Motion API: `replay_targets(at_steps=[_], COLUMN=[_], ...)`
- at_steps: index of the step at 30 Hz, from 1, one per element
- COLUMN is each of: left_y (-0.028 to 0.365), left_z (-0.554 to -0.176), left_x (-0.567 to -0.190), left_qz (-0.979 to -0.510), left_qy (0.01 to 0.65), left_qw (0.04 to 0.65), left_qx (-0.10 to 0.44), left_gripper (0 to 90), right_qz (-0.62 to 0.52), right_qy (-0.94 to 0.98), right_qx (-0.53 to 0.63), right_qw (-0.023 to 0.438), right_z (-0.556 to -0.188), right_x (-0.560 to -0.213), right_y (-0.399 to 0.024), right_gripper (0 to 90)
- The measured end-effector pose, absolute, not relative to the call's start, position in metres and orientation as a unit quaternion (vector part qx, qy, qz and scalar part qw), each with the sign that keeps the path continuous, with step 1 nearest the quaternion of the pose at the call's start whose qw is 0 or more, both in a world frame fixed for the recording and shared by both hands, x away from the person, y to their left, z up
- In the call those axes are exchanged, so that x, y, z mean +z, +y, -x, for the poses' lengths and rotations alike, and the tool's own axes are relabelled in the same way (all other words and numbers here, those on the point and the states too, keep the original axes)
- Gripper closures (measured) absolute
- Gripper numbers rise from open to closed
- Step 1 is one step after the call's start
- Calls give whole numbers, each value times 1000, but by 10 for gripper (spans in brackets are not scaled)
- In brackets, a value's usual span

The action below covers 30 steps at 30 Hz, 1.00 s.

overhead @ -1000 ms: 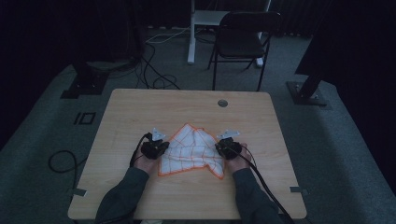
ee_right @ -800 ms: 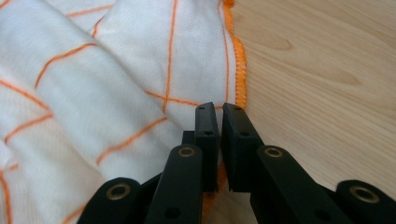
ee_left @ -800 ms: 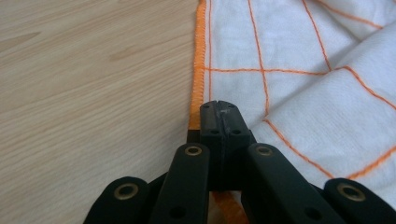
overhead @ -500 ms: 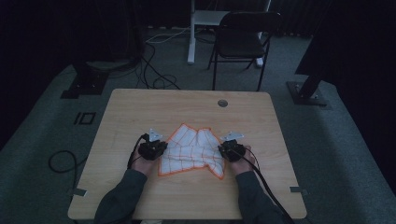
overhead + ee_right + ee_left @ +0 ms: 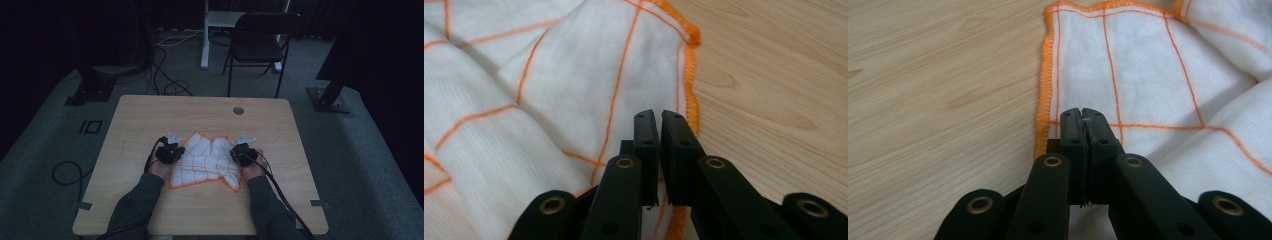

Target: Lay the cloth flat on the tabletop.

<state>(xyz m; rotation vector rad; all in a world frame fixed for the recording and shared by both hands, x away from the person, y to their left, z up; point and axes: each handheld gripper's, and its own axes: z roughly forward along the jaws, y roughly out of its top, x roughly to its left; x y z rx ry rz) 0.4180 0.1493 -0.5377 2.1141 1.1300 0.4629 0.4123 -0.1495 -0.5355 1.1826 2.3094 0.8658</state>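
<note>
cloth [image 5: 205, 160] | rumpled flat on table [image 5: 150, 115] | long axis left-right

Closed left claw [image 5: 1083, 116] over orange-checked cloth [image 5: 1148, 75]

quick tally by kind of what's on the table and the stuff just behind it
cloth, white with orange grid: 1
hand-held gripper: 2, left, right
chair behind the table: 1
table: 1
total: 5
</note>
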Motion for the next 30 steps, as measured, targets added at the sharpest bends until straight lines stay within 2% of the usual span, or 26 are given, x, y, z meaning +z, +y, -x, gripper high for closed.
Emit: replay_targets(at_steps=[9,21,26,30], left_y=[162,161,160,161], left_z=[-422,-436,-437,-423], left_x=[-537,-538,-536,-527], left_qz=[-799,-787,-782,-782], left_qy=[464,480,488,475], left_qw=[336,342,339,357], left_qx=[185,182,186,191], left_gripper=[900,885,829,790], right_qz=[-440,-454,-461,-452], right_qy=[821,810,808,811], right_qx=[298,308,304,304], right_qw=[210,208,206,214], right_z=[-412,-436,-446,-437], right_x=[-535,-536,-535,-531], right_y=[-162,-168,-168,-166], right_gripper=[866,867,864,840])
